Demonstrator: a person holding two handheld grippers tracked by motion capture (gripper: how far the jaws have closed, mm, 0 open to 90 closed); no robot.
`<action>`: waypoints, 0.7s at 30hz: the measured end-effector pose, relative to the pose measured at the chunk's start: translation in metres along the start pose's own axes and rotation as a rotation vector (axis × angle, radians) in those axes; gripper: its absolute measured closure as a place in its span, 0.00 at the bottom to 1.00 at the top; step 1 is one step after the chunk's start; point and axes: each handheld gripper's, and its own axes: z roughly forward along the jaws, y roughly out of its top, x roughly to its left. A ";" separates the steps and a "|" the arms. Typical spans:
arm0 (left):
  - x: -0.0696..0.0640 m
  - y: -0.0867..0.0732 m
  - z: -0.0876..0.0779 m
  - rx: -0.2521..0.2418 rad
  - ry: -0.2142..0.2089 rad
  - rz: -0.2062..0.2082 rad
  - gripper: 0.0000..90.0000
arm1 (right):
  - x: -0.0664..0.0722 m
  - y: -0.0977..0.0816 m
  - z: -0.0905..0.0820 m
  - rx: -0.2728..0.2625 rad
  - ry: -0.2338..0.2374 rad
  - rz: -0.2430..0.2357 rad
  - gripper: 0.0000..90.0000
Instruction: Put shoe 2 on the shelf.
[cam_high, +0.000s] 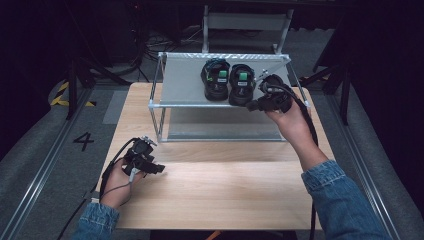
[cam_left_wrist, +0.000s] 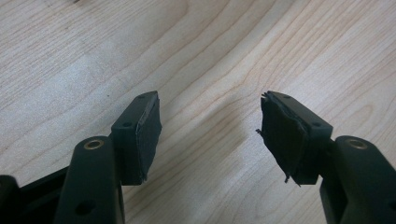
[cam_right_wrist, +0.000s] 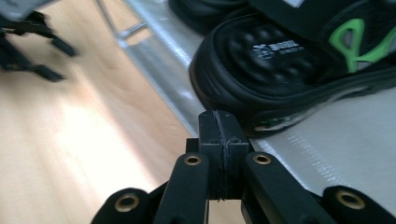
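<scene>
Pair of black sandals with green straps (cam_high: 229, 80) side by side on grey metal shelf (cam_high: 185, 80) | right gripper (cam_right_wrist: 219, 128) clenched empty at right sandal's heel | left gripper (cam_left_wrist: 210, 135) released over wooden table (cam_high: 220, 185) | placement looks finished.

the sandal (cam_right_wrist: 289, 60) runs off the frame's top edge, tabletop (cam_right_wrist: 70, 149) blurred
</scene>
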 end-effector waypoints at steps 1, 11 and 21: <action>0.000 0.000 0.000 0.000 0.000 0.000 0.42 | 0.000 0.000 0.000 0.000 0.000 0.000 1.00; 0.000 -0.001 0.000 -0.002 0.000 -0.001 0.43 | -0.012 0.005 0.005 0.001 -0.059 0.003 1.00; -0.001 -0.003 0.000 -0.005 0.005 0.000 0.43 | -0.029 0.003 0.006 -0.027 -0.129 0.033 1.00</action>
